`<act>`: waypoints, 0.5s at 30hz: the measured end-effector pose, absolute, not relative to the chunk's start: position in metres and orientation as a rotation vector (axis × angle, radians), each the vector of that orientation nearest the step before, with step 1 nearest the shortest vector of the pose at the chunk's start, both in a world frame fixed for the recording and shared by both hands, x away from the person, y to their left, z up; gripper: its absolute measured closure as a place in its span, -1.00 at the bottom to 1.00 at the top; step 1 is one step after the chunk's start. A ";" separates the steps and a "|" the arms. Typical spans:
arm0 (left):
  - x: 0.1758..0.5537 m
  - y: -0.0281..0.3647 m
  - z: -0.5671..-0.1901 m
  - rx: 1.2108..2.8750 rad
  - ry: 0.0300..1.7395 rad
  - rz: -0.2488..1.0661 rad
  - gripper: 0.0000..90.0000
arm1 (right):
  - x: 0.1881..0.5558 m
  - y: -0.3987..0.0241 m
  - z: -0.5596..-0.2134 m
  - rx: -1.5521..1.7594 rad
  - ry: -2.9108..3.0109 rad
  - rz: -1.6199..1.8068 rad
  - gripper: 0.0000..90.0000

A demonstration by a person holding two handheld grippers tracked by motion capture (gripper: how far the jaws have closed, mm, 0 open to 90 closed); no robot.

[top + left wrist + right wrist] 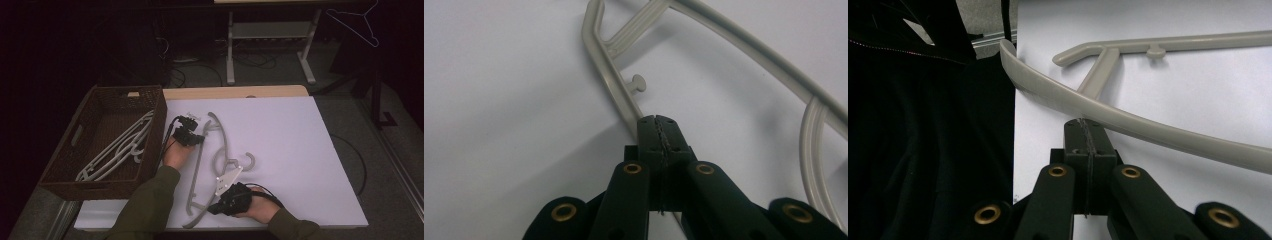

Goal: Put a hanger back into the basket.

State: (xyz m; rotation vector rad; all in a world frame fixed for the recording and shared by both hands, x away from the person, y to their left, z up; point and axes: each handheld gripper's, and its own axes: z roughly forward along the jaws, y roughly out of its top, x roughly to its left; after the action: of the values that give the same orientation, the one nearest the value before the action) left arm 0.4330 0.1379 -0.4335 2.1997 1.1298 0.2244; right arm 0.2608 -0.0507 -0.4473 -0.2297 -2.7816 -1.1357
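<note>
Right tongs (216,206) clenched beside grey hanger (220,145), left tongs (196,134) clenched against its bar

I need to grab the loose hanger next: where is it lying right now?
In the high view the hanger lies on the white table, just right of the wicker basket, between the left gripper and right gripper.

One grey hanger (215,160) lies on the white table (290,145), several more sit in one wicker basket (155,107), and two grippers are working.
</note>
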 end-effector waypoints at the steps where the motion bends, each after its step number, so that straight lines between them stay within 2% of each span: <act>1: 0.434 0.139 -0.433 2.214 1.120 0.225 1.00 | 0.261 -0.052 -0.447 -0.235 -2.784 -1.142 1.00; 6: 0.433 0.136 -0.433 2.212 1.128 0.239 1.00 | 0.263 -0.070 -0.438 -0.315 -2.774 -1.225 0.95; 12: 0.435 0.139 -0.432 2.196 1.124 0.220 1.00 | 0.262 -0.104 -0.427 -0.525 -2.769 -1.336 0.46; 15: 0.435 0.140 -0.430 2.187 1.122 0.213 1.00 | 0.264 -0.121 -0.422 -0.643 -2.759 -1.408 0.09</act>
State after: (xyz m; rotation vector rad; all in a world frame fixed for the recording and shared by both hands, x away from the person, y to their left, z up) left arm 0.4352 0.1404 -0.4301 2.1870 1.1221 0.2132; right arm 0.2639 -0.1212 -0.4220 -0.6426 -2.7595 -1.4081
